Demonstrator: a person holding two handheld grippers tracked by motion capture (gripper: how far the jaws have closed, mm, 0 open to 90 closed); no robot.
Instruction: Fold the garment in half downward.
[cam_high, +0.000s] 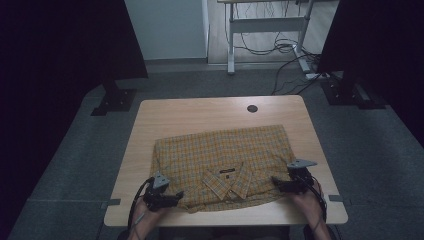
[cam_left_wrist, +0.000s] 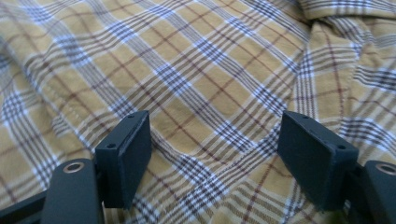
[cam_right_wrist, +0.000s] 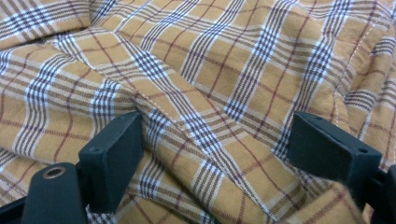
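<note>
A yellow plaid shirt lies folded flat on the wooden table, collar toward the near edge. My left gripper sits at the shirt's near left corner, pointing right. In the left gripper view its jaws stand wide apart, open, over rumpled shirt fabric. My right gripper rests at the shirt's near right edge, pointing left. Its jaws are also open, with a raised fold of the shirt lying between the pads, which do not press on it.
A dark round cable hole marks the table's far side. Bare wood runs around the shirt on every side. Beyond the table stand a desk frame with loose cables and two dark panels on floor stands.
</note>
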